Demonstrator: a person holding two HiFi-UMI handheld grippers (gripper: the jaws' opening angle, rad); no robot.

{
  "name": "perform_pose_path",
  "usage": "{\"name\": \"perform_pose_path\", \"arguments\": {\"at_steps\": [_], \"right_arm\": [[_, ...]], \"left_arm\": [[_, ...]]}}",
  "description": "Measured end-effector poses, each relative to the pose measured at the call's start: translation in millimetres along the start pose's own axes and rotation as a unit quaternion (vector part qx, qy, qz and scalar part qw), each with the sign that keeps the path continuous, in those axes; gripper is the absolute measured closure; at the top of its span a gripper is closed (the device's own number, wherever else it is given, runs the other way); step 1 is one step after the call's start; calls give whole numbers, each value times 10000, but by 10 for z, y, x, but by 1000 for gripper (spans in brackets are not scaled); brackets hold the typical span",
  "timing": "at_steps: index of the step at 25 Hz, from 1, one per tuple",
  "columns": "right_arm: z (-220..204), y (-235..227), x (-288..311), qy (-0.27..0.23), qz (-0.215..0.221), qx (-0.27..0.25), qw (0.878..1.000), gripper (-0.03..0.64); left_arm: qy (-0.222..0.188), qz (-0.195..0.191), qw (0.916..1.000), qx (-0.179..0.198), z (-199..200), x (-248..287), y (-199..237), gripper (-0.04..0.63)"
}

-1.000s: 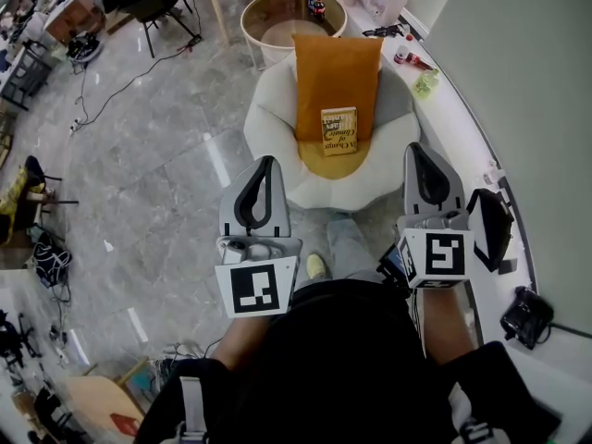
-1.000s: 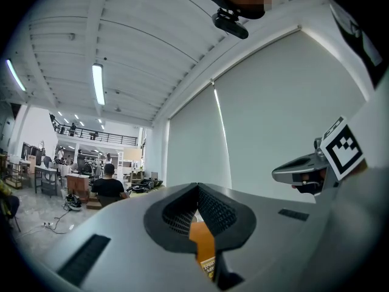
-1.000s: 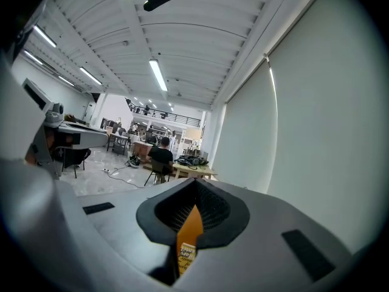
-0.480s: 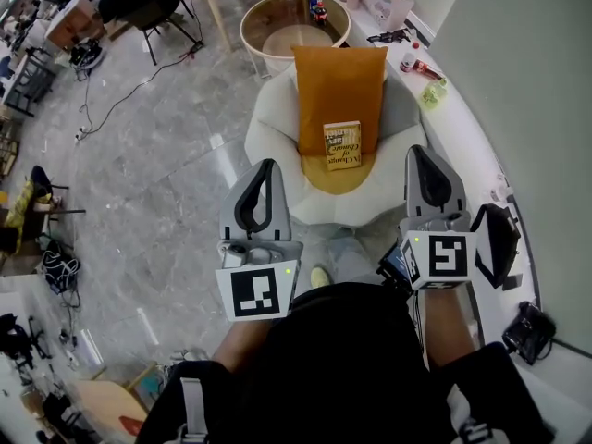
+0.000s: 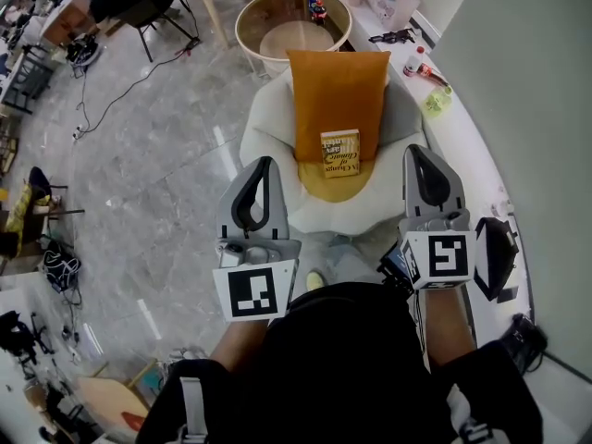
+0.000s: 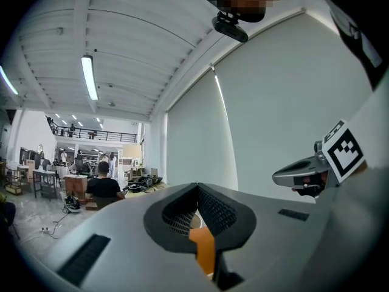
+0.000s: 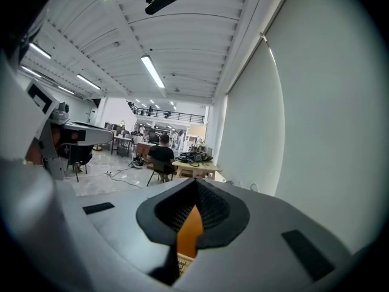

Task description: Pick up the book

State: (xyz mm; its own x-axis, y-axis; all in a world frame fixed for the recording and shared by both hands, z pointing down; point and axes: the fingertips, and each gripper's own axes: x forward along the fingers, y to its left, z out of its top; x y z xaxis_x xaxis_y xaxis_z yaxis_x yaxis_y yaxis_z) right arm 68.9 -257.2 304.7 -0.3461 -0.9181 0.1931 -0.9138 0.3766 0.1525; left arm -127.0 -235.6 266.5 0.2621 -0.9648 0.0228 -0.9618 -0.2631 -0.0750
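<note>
Head view, looking steeply down onto a white armchair (image 5: 268, 128). Spotting the book (image 5: 339, 152) right on the armchair's seat, cover facing up, leaning back against an orange cushion (image 5: 338, 86) propped on the armchair's backrest. Untouched so far, and well apart from both tools.

Holding the left hand-held gripper (image 5: 265, 162) out at the armchair's front left, tip aimed toward the seat, jaws pressed together, nothing clamped. Same picture at the armchair's front right: right hand-held gripper (image 5: 413, 151) pointing the same way, jaws closed tight, empty.

Checking the left gripper view — tips meeting, only a sliver of orange from the cushion showing through the hollow behind them. Right gripper view matching: jaws together, orange again in the hollow, and a scrap of the book's pale cover at the bottom of the gap.

Beyond the armchair's back, a round glass-topped table (image 5: 264, 12). To the armchair's right, a long curved white table (image 5: 462, 146) with small bottles on it. To the armchair's left, grey marble floor (image 5: 148, 174) with a trailing cable.
</note>
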Motion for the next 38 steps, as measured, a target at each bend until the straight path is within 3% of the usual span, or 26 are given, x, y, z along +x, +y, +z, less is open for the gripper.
{"name": "perform_pose_path", "arguments": {"at_steps": [13, 26, 38], "right_arm": [[-52, -343, 722, 42, 497, 34, 9987, 603], [-143, -846, 1098, -66, 802, 203, 9965, 603], [-227, -824, 1469, 59, 1295, -32, 9916, 603]], "left_arm": [[236, 357, 9990, 109, -52, 659, 19, 584], [263, 452, 9982, 296, 9, 1210, -229, 584], [467, 660, 9964, 259, -93, 1332, -26, 584]]}}
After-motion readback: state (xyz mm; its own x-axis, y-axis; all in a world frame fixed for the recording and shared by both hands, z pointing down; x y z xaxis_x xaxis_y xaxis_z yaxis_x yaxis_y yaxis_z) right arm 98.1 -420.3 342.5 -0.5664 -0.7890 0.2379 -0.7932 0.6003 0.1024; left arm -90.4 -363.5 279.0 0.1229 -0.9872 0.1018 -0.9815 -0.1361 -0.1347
